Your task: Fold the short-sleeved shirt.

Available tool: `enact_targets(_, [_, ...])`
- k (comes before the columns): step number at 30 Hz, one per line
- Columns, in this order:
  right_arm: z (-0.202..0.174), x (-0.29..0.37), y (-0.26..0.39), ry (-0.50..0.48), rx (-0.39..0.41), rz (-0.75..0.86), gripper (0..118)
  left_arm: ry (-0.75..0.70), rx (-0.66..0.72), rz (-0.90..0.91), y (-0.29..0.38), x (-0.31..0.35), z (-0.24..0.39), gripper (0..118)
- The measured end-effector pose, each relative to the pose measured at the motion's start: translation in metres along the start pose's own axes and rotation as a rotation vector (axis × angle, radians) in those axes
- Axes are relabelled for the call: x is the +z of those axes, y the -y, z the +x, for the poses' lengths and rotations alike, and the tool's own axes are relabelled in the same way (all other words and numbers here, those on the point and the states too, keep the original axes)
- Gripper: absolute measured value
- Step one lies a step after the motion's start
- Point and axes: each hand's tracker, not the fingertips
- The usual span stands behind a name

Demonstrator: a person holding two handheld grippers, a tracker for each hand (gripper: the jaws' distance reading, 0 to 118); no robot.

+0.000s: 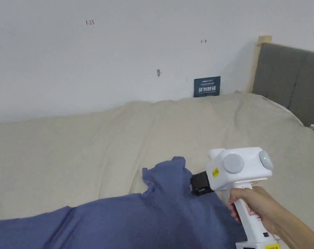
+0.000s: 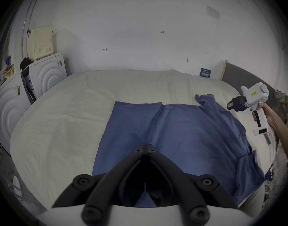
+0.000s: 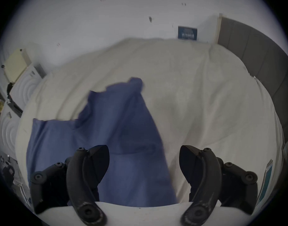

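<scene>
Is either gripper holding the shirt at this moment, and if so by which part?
Right gripper: open, holding nothing, above the blue shirt. Left gripper: jaws together over the shirt, but whether cloth is pinched between them cannot be told.

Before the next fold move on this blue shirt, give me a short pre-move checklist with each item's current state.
1. Shirt spread on the bed: ok, mostly flat, far sleeve rumpled.
2. Right gripper ready to grasp: ok, jaws wide apart over the shirt's edge, nothing between them.
3. Left gripper ready to grasp: not ok, jaws closed tip to tip.
4. Left gripper holding cloth: cannot tell, the tips meet above the shirt, but no pinched fabric is visible.
5. Near sleeve laid flat: not ok, it drapes over the bed's edge.
6. Bed surface beyond the shirt free for folding: ok.
</scene>
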Motion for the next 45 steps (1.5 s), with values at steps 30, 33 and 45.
enact_targets(30, [0.008,0.017,0.004,-0.023,-0.061,0.01,1,-0.014,0.017,-0.282,-0.134,-0.218,-0.069,114])
enact_targets(33, [0.01,0.02,0.003,-0.031,-0.048,0.005,1,-0.087,-0.04,-0.313,-0.124,-0.248,-0.074,113])
enact_targets(45, [0.007,0.016,0.001,-0.016,-0.004,0.004,1,-0.038,-0.085,-0.3,-0.108,-0.266,-0.06,42])
